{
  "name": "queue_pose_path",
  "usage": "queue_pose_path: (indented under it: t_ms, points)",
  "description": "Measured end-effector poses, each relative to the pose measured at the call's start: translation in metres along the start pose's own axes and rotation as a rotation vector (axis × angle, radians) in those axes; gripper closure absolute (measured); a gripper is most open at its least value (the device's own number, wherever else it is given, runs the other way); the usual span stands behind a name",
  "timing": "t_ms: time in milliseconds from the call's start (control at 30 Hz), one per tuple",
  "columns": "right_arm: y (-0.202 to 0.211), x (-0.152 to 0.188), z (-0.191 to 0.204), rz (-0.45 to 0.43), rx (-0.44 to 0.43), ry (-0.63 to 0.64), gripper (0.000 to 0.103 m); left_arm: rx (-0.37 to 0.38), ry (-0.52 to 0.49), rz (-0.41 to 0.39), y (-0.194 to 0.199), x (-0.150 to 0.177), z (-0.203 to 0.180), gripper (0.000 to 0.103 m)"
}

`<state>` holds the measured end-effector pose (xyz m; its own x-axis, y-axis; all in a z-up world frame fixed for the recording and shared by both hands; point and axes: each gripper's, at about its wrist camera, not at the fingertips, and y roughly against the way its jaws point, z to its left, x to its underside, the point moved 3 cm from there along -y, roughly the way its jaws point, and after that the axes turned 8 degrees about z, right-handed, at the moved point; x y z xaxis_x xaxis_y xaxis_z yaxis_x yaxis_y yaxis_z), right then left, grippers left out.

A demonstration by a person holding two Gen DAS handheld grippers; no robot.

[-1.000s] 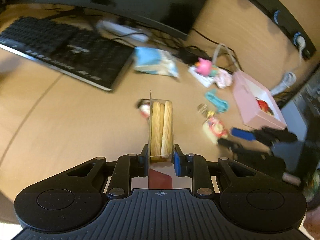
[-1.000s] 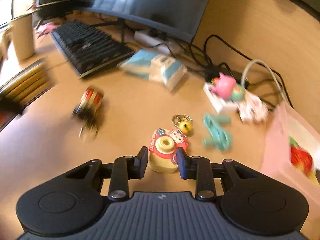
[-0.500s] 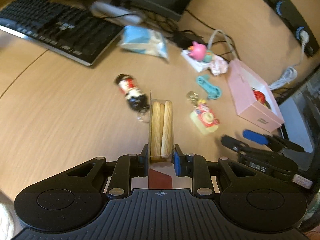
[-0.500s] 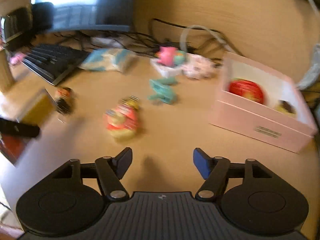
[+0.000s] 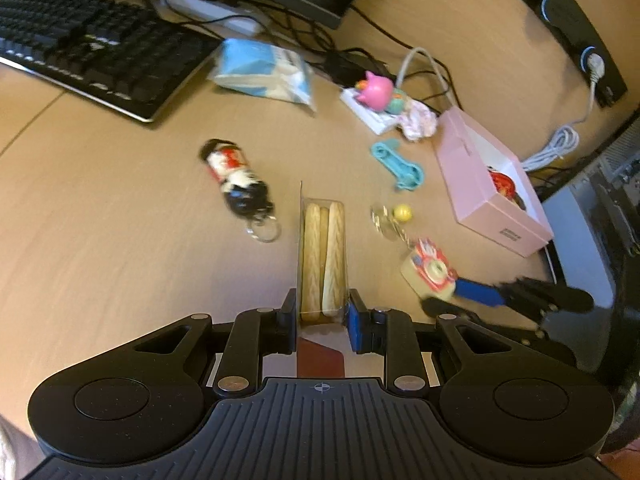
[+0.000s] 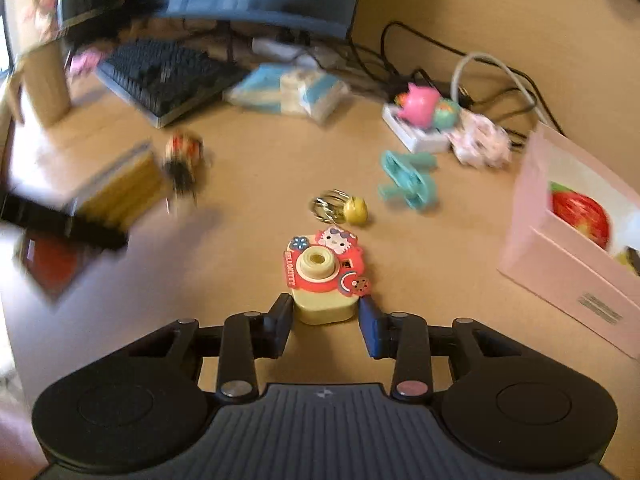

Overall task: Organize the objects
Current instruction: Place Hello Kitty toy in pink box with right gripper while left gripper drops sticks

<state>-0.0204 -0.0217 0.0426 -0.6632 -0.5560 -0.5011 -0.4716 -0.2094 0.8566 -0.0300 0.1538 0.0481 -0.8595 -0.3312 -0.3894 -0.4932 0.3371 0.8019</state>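
Note:
My left gripper (image 5: 322, 312) is shut on a clear packet of breadsticks (image 5: 323, 256) and holds it above the desk; the packet shows blurred in the right wrist view (image 6: 116, 190). My right gripper (image 6: 325, 318) is open, its fingers on either side of a red and cream toy camera keychain (image 6: 324, 276) on the desk, also in the left wrist view (image 5: 430, 274). A pink box (image 6: 568, 240) with a red apple (image 6: 580, 212) inside stands at the right.
On the desk lie a doll keychain (image 5: 236, 180), a teal clip (image 6: 408, 178), a yellow bell with ring (image 6: 356, 208), a tissue pack (image 5: 264, 70), a pink toy (image 5: 378, 88), a keyboard (image 5: 92, 46), a monitor base and cables.
My right gripper swung back from the pink box to the toy camera and now straddles it, still open. My left gripper kept hold of the breadsticks and shifted slightly.

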Motion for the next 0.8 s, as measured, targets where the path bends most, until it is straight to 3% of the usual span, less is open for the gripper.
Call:
queue_pose_path:
  t_ms: [100, 167, 233, 267, 333, 467, 533, 567, 600, 800]
  points:
    - [0.006, 0.009, -0.009, -0.001, 0.115, 0.004, 0.059, 0.008, 0.006, 0.004, -0.004, 0.001, -0.002, 0.077]
    - [0.009, 0.005, -0.012, -0.025, 0.12, -0.056, 0.041, 0.0, 0.002, 0.006, -0.002, 0.002, -0.003, 0.077]
    - [0.013, 0.001, -0.012, -0.054, 0.096, -0.171, 0.017, -0.017, 0.0, 0.002, 0.001, 0.003, -0.002, 0.077]
    - [0.013, 0.0, -0.011, -0.068, 0.088, -0.236, 0.016, -0.03, -0.002, 0.0, 0.003, 0.004, -0.001, 0.077]
    - [0.008, -0.001, -0.006, -0.068, 0.078, -0.321, 0.015, -0.067, -0.01, -0.002, 0.006, 0.006, -0.001, 0.077]
    - [-0.011, -0.006, 0.004, -0.069, 0.138, -0.376, 0.017, -0.139, -0.084, 0.006, 0.015, 0.013, -0.004, 0.077]
    - [-0.018, -0.008, 0.0, -0.07, 0.134, -0.428, 0.03, -0.159, -0.125, 0.008, 0.018, 0.015, -0.006, 0.077]
    - [-0.019, -0.007, -0.003, -0.08, 0.127, -0.453, 0.032, -0.161, -0.138, 0.01, 0.019, 0.015, -0.006, 0.077]
    - [-0.017, -0.007, -0.005, -0.086, 0.128, -0.463, 0.044, -0.156, -0.148, 0.015, 0.019, 0.014, -0.007, 0.077]
    - [0.022, 0.009, -0.025, -0.116, 0.122, -0.424, 0.045, -0.076, -0.248, 0.038, 0.003, 0.0, -0.036, 0.076]
